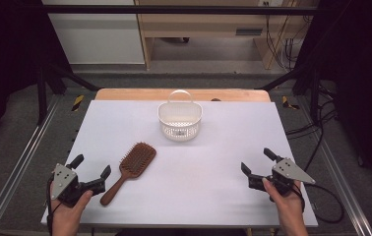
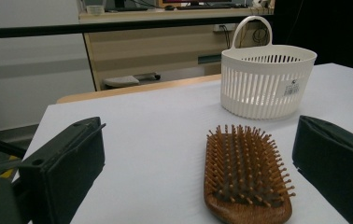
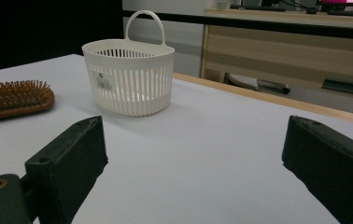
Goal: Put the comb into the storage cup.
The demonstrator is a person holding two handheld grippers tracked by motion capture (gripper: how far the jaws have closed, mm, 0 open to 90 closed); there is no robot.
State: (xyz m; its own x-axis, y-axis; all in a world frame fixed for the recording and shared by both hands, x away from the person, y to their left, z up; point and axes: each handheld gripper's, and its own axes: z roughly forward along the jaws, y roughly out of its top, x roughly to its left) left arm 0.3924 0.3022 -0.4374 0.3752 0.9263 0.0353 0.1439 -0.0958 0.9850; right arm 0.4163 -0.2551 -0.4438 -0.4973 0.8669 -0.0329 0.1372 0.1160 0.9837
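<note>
White and mostly bare, the desk (image 1: 233, 162) takes up the middle of the high view, with a wooden shelf unit and grey floor beyond its far edge and dark frames at both sides. Nothing looks done yet: judging by the layout, the job is to lift the brush (image 1: 131, 169) and drop it in the basket (image 1: 179, 119), and all of that is still ahead. The basket stands upright at the far centre, handle up, and looks empty through its slats. The brush lies bristles up on the near left, well apart from the basket, its handle pointing toward the near edge. The left gripper (image 1: 92, 173) rests just left of that handle, fingers spread wide and holding nothing; its own view looks along the brush head (image 2: 245, 177) between them. The right gripper (image 1: 256, 161) sits at the near right, fingers also wide and empty. Open desk lies between brush and basket, so nothing blocks the way.
</note>
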